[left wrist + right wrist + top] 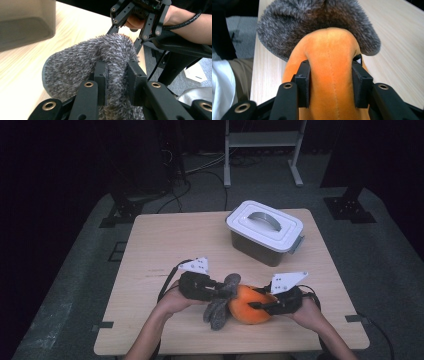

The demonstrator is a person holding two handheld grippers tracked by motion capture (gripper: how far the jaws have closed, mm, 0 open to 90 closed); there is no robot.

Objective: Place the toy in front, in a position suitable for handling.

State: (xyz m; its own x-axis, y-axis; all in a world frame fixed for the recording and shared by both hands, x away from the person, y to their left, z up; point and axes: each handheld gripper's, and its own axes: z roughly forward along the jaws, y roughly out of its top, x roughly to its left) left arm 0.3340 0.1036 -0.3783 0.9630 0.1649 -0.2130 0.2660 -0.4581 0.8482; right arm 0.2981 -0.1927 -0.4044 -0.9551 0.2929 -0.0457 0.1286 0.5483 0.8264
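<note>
in the high view, the left gripper (226, 292) and the right gripper (254, 305) meet near the table's (165, 235) front edge, the grey furry piece (220, 307) and the orange plush body (250, 305) between them. a lidded container (265, 232) stands well behind.

in the left gripper view, its jaws are clenched on a fold of the grey fur (82, 65), which bulges out ahead of them.

in the right gripper view, the pads (302, 82) press both sides of the orange plush (329, 62), the fur (312, 17) capping its far end.
</note>
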